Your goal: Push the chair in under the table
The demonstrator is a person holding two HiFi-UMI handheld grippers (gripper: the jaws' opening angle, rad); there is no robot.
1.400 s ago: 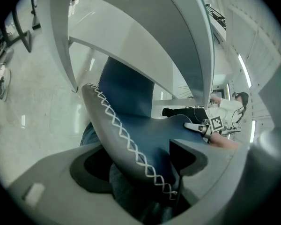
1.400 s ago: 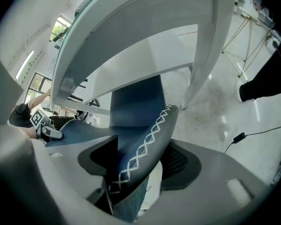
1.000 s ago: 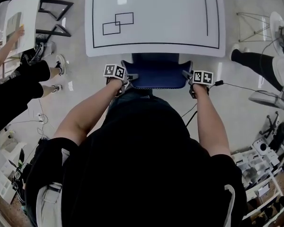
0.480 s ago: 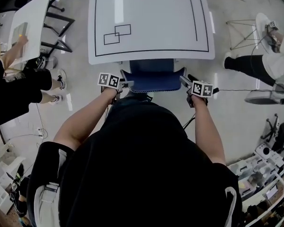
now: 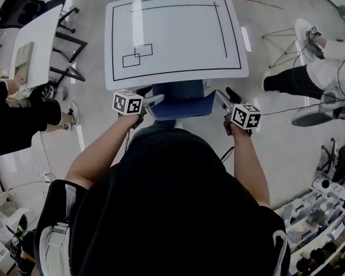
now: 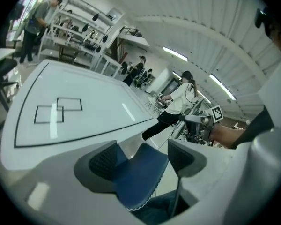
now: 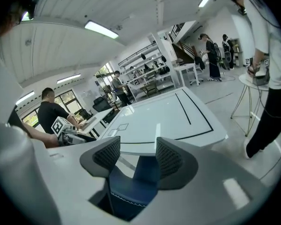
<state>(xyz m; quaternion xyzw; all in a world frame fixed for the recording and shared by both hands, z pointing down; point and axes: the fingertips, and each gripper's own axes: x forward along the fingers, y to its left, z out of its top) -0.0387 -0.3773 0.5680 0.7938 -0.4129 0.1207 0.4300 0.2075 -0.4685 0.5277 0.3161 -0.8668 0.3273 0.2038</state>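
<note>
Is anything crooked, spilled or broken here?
No, nothing stands out. The blue chair sits straight, tucked in at the near edge of the white table, and nothing looks spilled or broken.

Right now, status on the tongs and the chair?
Left tongs open, off the chair. Right tongs open, just been closing on nothing. Chair tucked in, back at the table edge. No obstacle seen.
</note>
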